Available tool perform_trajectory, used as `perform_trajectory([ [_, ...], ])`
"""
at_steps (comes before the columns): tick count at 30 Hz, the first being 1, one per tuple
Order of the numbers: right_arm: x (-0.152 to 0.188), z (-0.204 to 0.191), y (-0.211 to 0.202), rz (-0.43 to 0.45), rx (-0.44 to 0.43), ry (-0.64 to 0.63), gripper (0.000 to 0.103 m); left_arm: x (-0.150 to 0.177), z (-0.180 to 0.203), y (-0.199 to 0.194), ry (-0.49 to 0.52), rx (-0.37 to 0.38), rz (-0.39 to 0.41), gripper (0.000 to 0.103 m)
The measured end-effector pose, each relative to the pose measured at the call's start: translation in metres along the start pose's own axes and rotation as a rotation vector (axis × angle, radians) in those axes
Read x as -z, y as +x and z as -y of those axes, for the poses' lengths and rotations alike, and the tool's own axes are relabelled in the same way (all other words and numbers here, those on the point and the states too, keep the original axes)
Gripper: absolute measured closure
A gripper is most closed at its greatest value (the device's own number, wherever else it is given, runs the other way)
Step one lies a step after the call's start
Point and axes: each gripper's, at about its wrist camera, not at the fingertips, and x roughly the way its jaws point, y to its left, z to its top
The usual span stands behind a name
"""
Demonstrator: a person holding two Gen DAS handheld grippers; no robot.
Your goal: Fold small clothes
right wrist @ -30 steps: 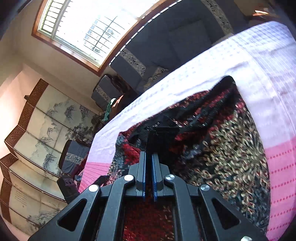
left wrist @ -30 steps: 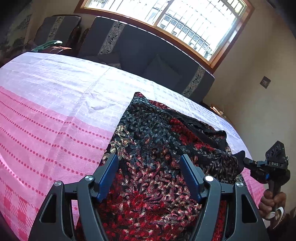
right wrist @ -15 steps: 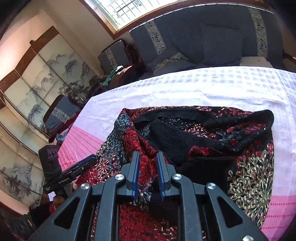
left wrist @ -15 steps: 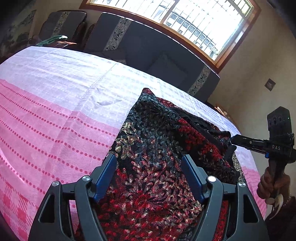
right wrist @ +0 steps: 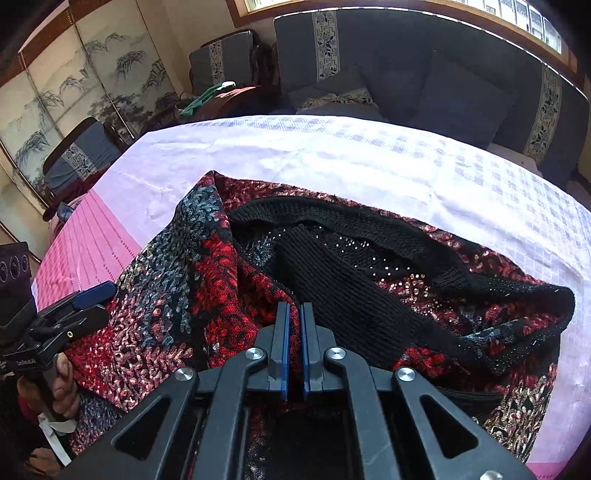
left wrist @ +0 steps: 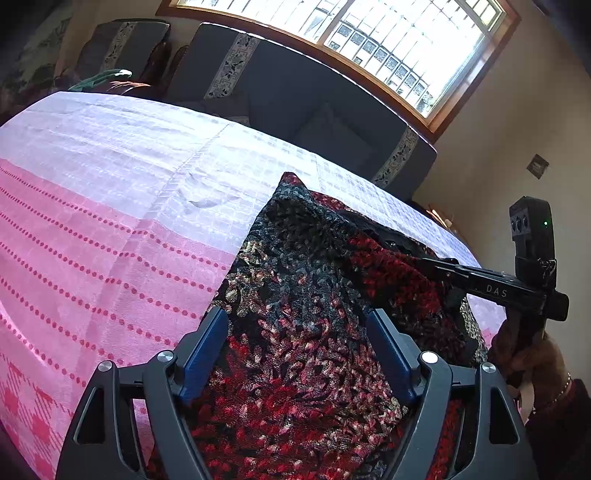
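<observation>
A red, black and grey patterned knit garment point(left wrist: 306, 280) lies on the pink and white tablecloth point(left wrist: 110, 221). My left gripper point(left wrist: 295, 314) hovers over its near end. Its jaws are opening, with the fabric under and between them and the pads not pressing on it. In the right wrist view the garment point(right wrist: 207, 280) shows its black ribbed inner band point(right wrist: 332, 273). My right gripper point(right wrist: 294, 306) is shut on a red fold beside that band. From the left wrist view, the right gripper point(left wrist: 428, 261) reaches in over the garment's right side.
A dark sofa point(left wrist: 295, 96) with patterned strips stands behind the table under a bright window point(left wrist: 369, 33). A painted folding screen point(right wrist: 74, 85) and a chair point(right wrist: 85, 155) stand at the left. A hand point(left wrist: 532, 354) holds the right gripper's handle near the table's right edge.
The right gripper swung and rolled across the garment, parted its fingers briefly, then shut on a red fold. The left jaws widened a little and that hand stayed put.
</observation>
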Motion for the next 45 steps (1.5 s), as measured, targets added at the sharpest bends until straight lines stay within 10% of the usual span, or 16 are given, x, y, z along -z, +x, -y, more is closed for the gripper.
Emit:
perform_trajectory([
  [4, -0.014, -0.006, -0.026, 0.127, 0.092, -0.051, 0.099, 0.001, 0.0, 0.0, 0.003, -0.002, 0.0, 0.024],
  [8, -0.023, 0.005, 0.006, 0.042, 0.121, -0.061, 0.099, 0.001, 0.001, 0.001, 0.002, -0.005, 0.0, 0.024],
  [12, -0.012, 0.047, 0.005, 0.072, -0.031, 0.158, 0.093, 0.001, 0.001, 0.001, 0.0, -0.006, 0.001, 0.024],
  [15, 0.004, 0.094, -0.038, 0.188, -0.099, 0.351, 0.064, 0.001, 0.001, 0.001, 0.0, -0.006, 0.001, 0.023],
  [23, 0.049, 0.117, -0.047, 0.008, -0.035, 0.311, 0.061, 0.001, 0.002, 0.0, 0.004, -0.009, 0.0, 0.023],
  [30, 0.055, 0.124, -0.056, 0.127, -0.037, 0.315, 0.026, 0.001, 0.002, 0.0, 0.003, -0.007, 0.0, 0.023],
  [35, 0.059, 0.127, -0.041, 0.043, -0.065, 0.273, 0.024, 0.002, -0.001, 0.0, -0.011, -0.002, 0.006, 0.023],
  [36, 0.061, 0.123, -0.041, 0.051, -0.075, 0.248, 0.029, 0.002, -0.002, -0.001, -0.016, 0.004, 0.007, 0.023],
  [39, 0.06, 0.11, -0.043, 0.054, -0.035, 0.192, 0.095, -0.001, -0.011, -0.005, -0.047, 0.028, 0.02, 0.023],
  [45, 0.052, 0.113, -0.074, 0.142, 0.024, 0.185, 0.098, -0.015, -0.048, -0.028, -0.271, 0.081, 0.029, 0.023],
])
